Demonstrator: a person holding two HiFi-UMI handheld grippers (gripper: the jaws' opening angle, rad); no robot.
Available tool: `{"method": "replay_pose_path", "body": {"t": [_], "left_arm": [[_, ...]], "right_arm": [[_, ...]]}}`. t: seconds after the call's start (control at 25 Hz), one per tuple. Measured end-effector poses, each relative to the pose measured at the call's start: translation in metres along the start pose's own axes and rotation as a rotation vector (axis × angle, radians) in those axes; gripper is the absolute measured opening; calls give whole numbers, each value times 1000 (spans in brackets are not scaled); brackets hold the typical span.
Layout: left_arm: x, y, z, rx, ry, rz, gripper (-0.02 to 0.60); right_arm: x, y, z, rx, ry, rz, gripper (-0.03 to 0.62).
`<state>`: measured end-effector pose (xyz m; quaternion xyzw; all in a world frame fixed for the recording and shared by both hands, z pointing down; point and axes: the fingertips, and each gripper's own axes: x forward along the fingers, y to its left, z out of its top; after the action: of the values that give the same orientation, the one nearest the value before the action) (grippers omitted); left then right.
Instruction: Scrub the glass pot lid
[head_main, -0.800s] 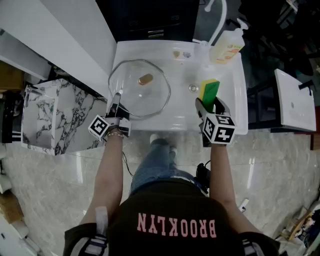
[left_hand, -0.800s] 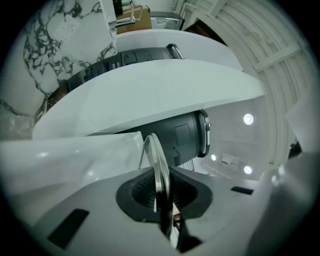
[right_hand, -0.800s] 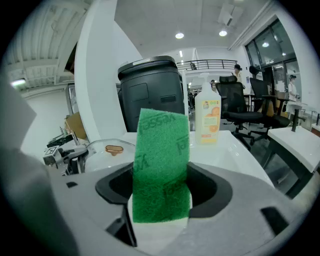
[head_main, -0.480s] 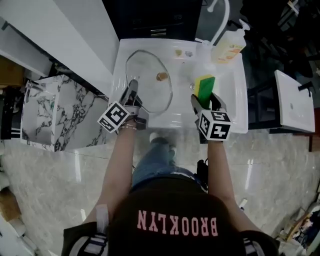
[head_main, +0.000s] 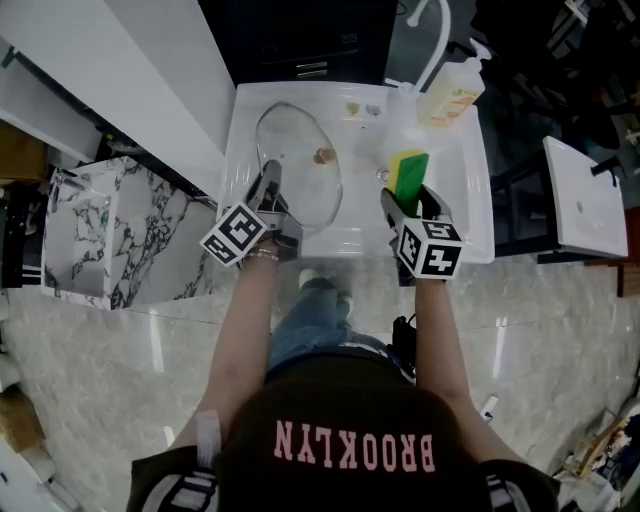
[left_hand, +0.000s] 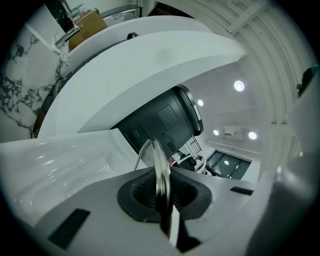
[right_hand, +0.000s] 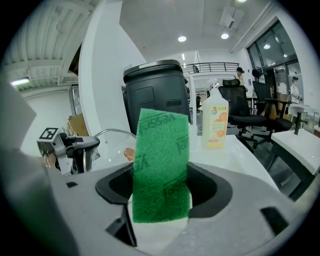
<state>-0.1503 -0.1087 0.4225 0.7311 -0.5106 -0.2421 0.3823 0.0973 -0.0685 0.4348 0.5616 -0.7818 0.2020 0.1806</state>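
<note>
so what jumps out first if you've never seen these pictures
The bright green sponge stands out, clamped upright in the right gripper over the right side of the white sink. Left of it, the left gripper grips the rim of the glass pot lid, tilted up over the sink.

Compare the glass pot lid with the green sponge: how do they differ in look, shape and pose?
The glass pot lid is clear; the sponge is opaque green. The lid is wide and round; the sponge is a small rectangular block. The lid is tilted, held by its rim; the sponge stands upright. Both are clamped in jaws: lid in the left gripper, sponge in the right gripper.
</note>
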Motion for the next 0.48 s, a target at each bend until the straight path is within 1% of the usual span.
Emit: {"method": "replay_pose_path", "body": {"t": [0.12, 0.2, 0.28, 0.36, 0.48], "left_arm": [[-6, 3, 6, -18, -10, -7, 21], [-9, 7, 10, -41, -14, -11, 21], [-11, 10, 12, -64, -13, -10, 21], [-13, 12, 13, -86, -1, -5, 21], [-13, 12, 12, -94, 21, 0, 21]], "right_arm": [[4, 9, -1, 14, 1, 38, 288], [8, 21, -1, 54, 5, 94, 288], [12, 41, -1, 103, 19, 196, 288], [15, 69, 0, 151, 50, 325, 288], [18, 112, -3, 183, 103, 491, 288]]}}
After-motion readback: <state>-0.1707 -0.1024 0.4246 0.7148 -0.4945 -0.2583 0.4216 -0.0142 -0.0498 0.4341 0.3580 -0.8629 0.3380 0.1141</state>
